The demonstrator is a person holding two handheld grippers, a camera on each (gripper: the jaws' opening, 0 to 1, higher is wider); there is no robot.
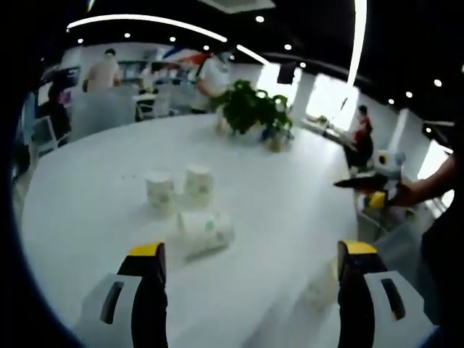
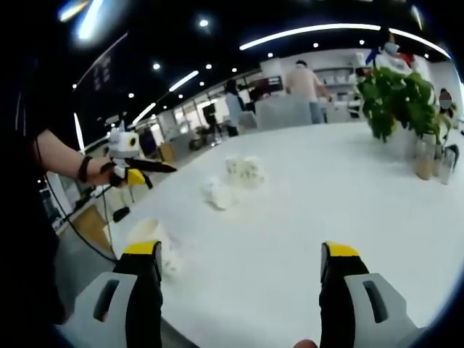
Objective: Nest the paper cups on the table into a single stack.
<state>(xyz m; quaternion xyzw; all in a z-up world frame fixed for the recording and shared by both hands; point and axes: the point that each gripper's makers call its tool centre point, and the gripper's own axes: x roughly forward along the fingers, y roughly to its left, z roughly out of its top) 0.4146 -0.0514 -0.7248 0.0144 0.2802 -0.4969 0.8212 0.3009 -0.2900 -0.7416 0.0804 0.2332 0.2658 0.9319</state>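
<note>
White table [image 1: 290, 196], paper cups [image 1: 180, 192] untouched, left gripper [image 1: 250, 290] and right gripper [image 2: 239, 290] hovering, fingers apart.

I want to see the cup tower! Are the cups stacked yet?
Not yet. Nothing looks stacked: two cups stand side by side, one cup lies on its side in front of them, and another sits near the table edge. Both claws, left and right, are open and hold nothing. All the nesting is left.

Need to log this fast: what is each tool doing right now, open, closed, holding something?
Left tool: open, holding nothing.
Right tool: open, holding nothing.
</note>
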